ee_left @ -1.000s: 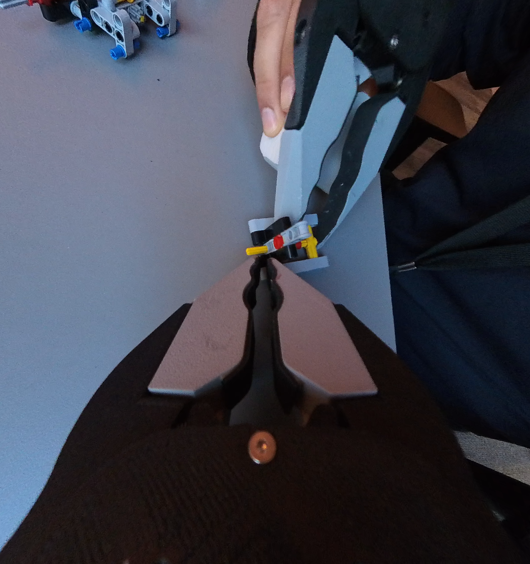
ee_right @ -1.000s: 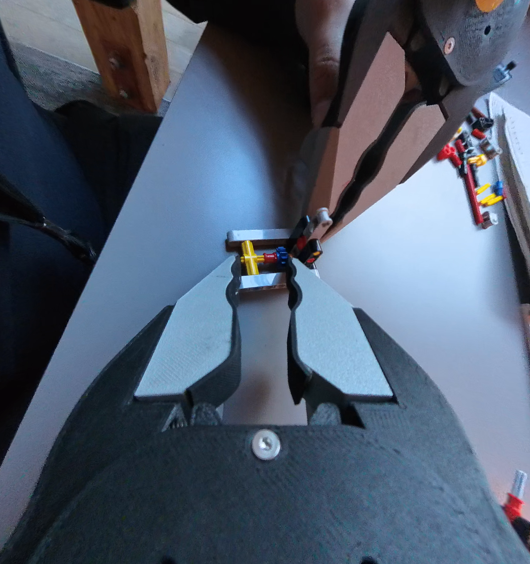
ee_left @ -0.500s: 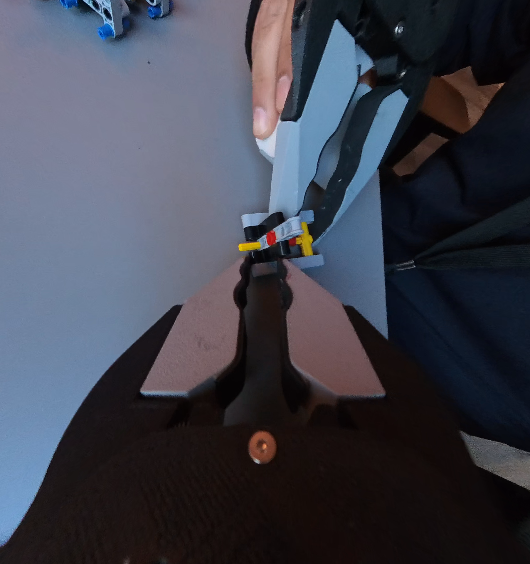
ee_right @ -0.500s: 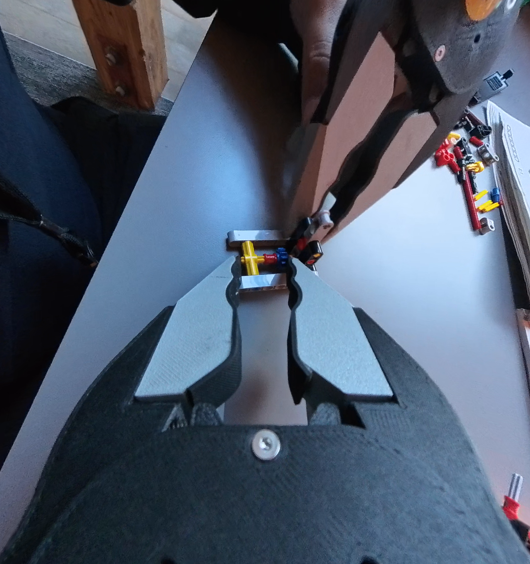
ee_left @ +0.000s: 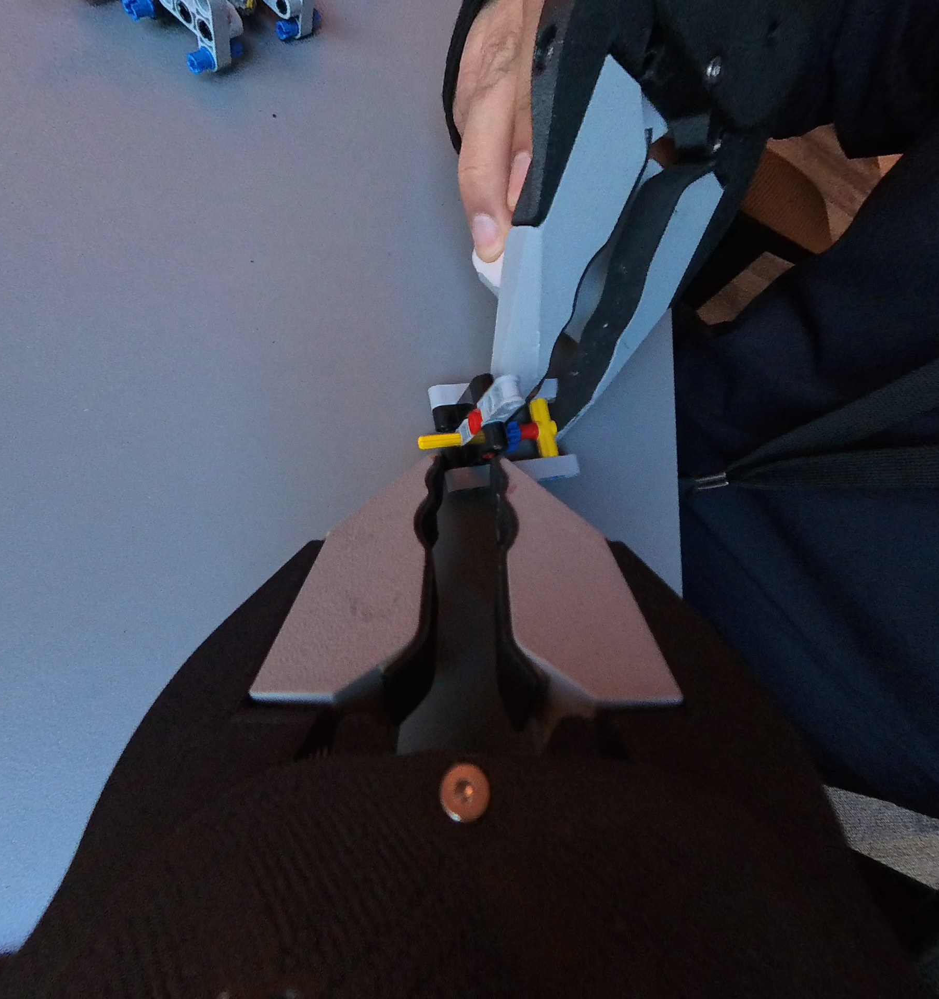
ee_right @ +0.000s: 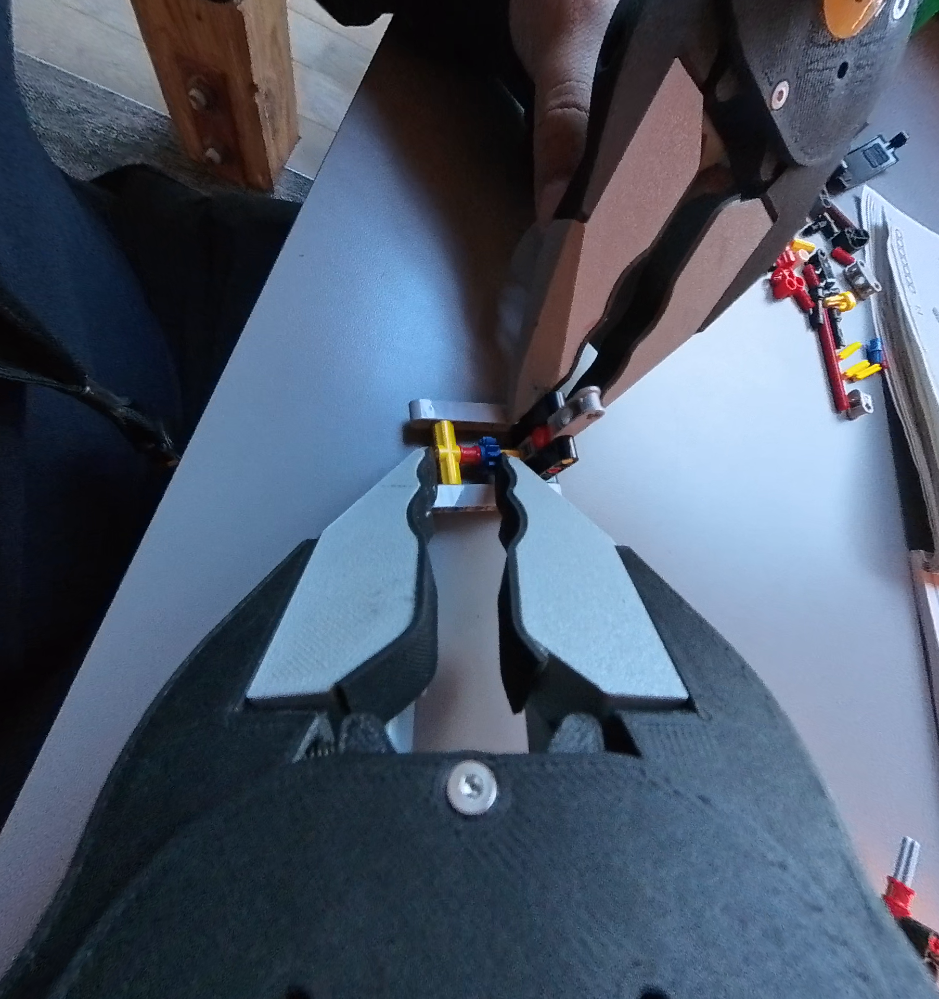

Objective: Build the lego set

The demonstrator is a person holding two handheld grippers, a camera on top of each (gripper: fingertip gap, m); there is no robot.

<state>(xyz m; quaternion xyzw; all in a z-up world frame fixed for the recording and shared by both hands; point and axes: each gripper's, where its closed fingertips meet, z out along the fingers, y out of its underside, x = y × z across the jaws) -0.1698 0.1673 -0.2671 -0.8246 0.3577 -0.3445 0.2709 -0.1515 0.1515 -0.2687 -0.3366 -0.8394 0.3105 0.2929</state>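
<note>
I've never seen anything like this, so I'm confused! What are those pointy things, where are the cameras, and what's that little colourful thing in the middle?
These are two hand-held grabbers, each with two fingers, worked by a person's hand. Each carries a camera looking along its own fingers. One picture comes from the left gripper, with brownish fingers. The other comes from the right gripper, with grey fingers. Between them, near the edge of the grey table, is a small toy-brick model with yellow, red, blue and black bits. The right gripper's fingers seem to pinch one end. The left's straddle the other end, but I can't tell if they squeeze. Farther off lie loose pieces, a booklet and another built part.
</note>
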